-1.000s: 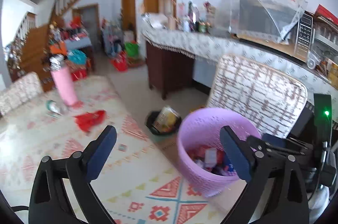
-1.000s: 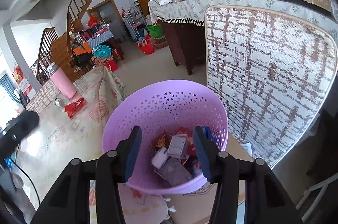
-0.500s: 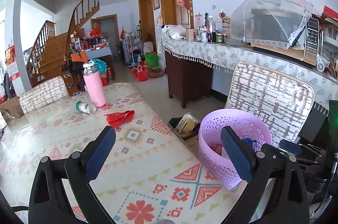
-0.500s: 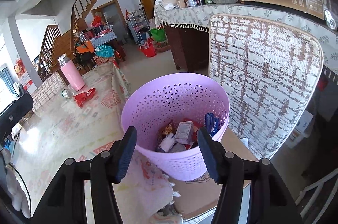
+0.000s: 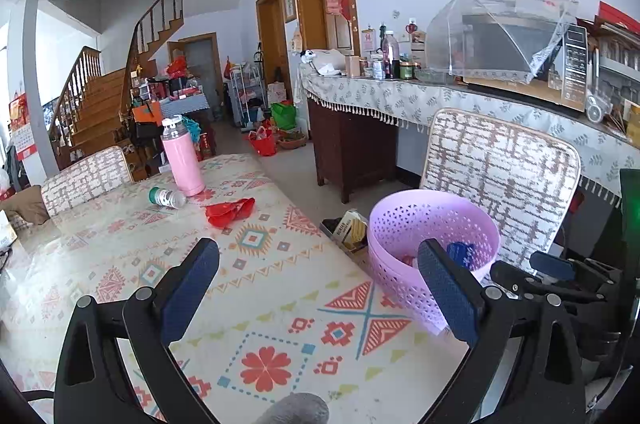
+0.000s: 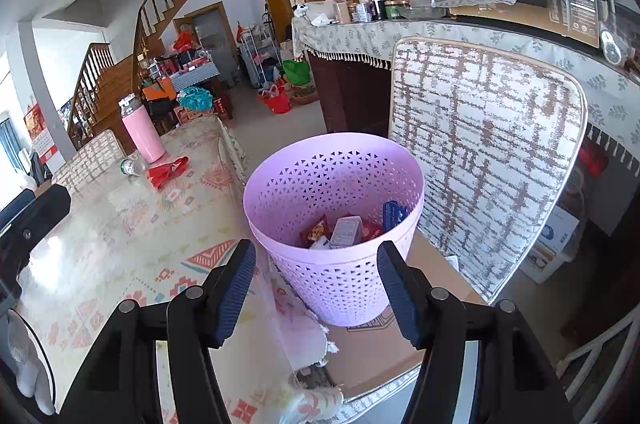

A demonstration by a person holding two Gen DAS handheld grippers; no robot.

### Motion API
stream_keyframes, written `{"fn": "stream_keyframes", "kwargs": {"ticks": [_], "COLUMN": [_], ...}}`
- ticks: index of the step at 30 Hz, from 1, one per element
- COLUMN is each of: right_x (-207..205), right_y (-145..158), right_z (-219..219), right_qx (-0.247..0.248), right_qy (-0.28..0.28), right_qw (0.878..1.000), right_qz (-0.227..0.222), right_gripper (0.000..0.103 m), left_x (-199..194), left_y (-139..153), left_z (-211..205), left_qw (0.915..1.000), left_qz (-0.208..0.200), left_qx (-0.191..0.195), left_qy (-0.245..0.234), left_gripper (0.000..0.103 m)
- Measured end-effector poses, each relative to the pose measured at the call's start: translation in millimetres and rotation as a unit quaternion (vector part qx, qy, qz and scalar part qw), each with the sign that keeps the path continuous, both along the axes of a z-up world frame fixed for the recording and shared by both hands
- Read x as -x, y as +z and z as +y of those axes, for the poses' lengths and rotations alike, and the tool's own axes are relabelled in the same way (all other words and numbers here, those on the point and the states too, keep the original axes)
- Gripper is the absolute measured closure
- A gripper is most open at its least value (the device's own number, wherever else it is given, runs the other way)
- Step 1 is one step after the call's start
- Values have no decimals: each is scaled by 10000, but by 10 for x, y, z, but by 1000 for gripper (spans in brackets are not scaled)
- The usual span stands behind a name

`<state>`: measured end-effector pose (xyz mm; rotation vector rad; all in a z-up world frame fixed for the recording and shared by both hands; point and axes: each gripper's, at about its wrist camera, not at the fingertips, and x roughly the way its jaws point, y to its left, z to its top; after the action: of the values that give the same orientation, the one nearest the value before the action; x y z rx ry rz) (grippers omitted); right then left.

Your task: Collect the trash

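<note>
Left gripper (image 5: 318, 278) is showing black plastic arms, each with a teardrop cutout low down. Round silver screw heads are sitting at the pivots, two per side. Fingers (image 5: 448, 298) are carrying dark blue, finely ribbed pads. A thin black cable is trailing off at the lower left edge of the left wrist view.

Right gripper (image 6: 316, 284) is looking the same build: black arms, silver screws at the joints, blue ribbed pads on the fingers (image 6: 236, 284). In the left wrist view its black body is appearing at right, with a green-lit strip above it. A white glove is showing at the lower left edge of the right wrist view.
</note>
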<state>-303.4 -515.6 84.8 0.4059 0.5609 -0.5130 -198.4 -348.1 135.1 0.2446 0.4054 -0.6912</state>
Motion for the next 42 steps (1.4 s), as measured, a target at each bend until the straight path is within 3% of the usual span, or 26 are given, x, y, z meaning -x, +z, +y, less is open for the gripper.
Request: {"fn": "stream_keyframes", "kwargs": {"ticks": [15, 42], "right_x": [250, 697], "right_y": [-43, -38], "right_z": [220, 541], "right_qx": [97, 433], "right_qy": [-65, -266], "right_qw": [9998, 9979], "right_qz": [129, 394], "right_gripper": [32, 31], "left_x": [125, 538], "left_y": [-282, -420], "left_z": [99, 347], "left_qw": [9953, 9925], "left_qz": [904, 1160], "left_qx": [-102, -160], "left_qy": [-336, -357], "left_gripper": [2, 2]}}
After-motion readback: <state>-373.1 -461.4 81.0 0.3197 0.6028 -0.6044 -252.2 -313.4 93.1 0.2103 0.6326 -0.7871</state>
